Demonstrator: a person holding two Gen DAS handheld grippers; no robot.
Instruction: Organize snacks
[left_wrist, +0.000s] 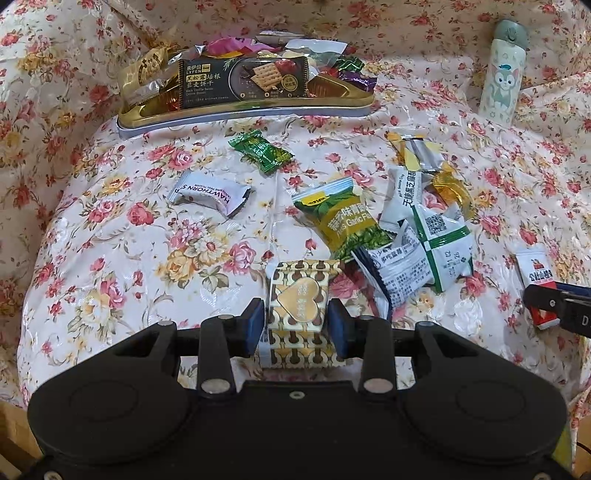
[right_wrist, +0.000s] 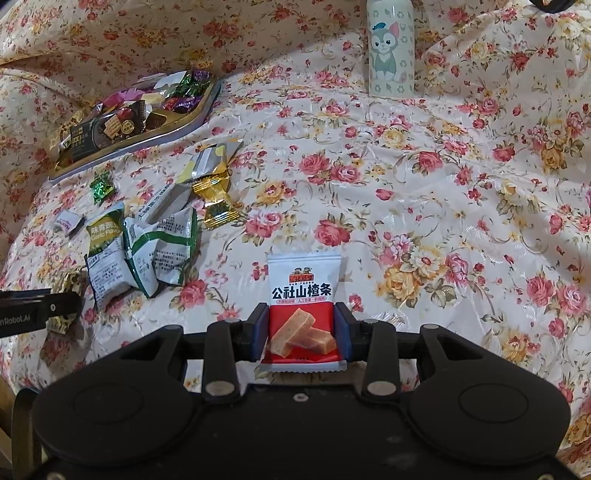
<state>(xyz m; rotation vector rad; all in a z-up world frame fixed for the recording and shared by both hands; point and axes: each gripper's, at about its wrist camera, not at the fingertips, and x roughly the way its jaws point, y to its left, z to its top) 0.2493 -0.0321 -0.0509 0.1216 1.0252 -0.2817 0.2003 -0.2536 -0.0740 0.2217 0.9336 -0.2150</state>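
Floral cloth (left_wrist: 129, 240); tin (left_wrist: 243, 112) contents jumbled, unclear.

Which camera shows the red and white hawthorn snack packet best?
The right wrist view: the red and white packet faces the camera, held in the right gripper. The left wrist view catches it only at its right edge, partly covered by that gripper.

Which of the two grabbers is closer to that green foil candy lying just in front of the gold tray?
The left gripper is nearer: the green foil candy lies straight ahead of it. The right gripper sits further out, beyond the pile of packets.
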